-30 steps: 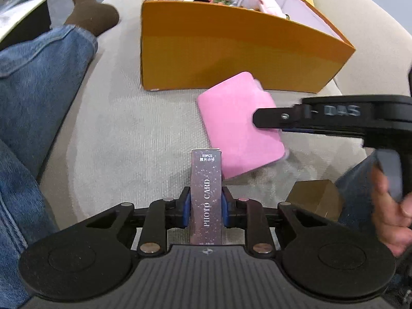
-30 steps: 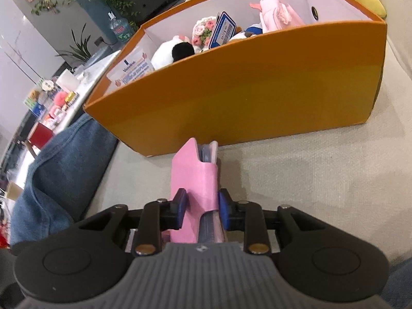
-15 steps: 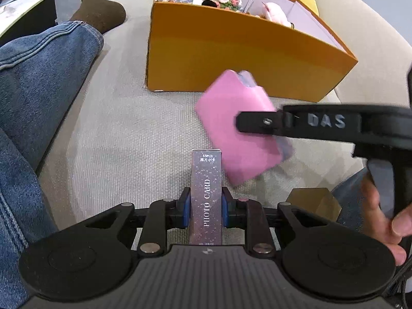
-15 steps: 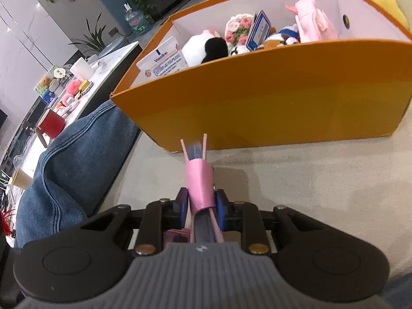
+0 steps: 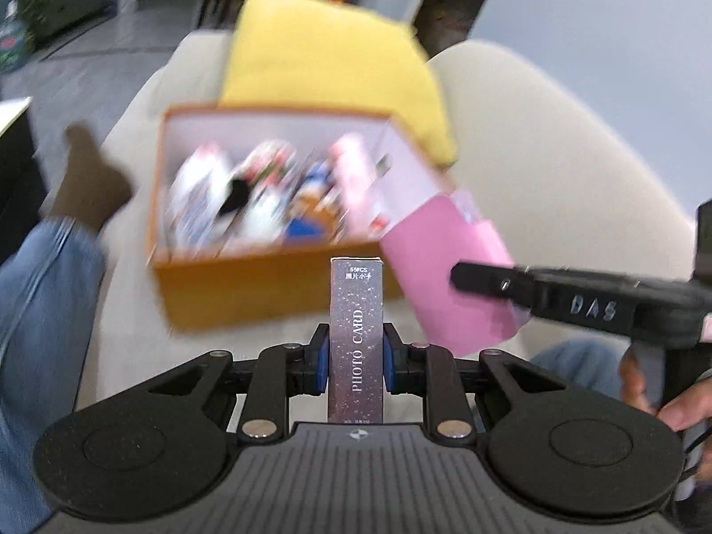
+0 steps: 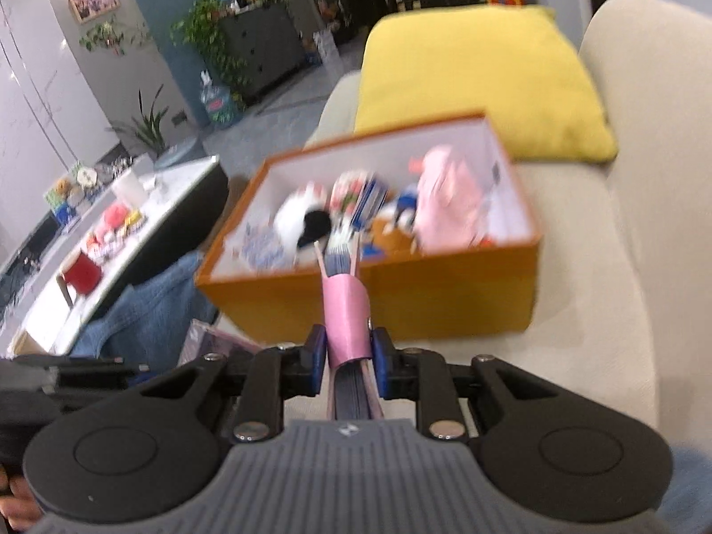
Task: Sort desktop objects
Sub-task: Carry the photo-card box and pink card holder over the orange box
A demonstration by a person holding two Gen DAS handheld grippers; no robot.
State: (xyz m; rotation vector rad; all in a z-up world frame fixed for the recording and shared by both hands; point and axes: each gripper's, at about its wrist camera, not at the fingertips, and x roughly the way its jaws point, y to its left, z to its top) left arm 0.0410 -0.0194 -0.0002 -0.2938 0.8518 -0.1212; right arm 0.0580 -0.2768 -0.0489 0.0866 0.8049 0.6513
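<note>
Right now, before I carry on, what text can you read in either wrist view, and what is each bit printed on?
"PHOTO CARD": down the face of the card box clamped in the left gripper.
"55PCS": top of that box; the characters under it are too small to read.
"DAS": on the right gripper, which grips the pink case.
Labels on items inside the orange box are too blurred to read.

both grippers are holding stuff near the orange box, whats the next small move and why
Probably carry both forward over the orange box, then release. The left gripper clamps the photo card box, the right gripper the pink pouch, and both items sit just short of the open top.
</note>
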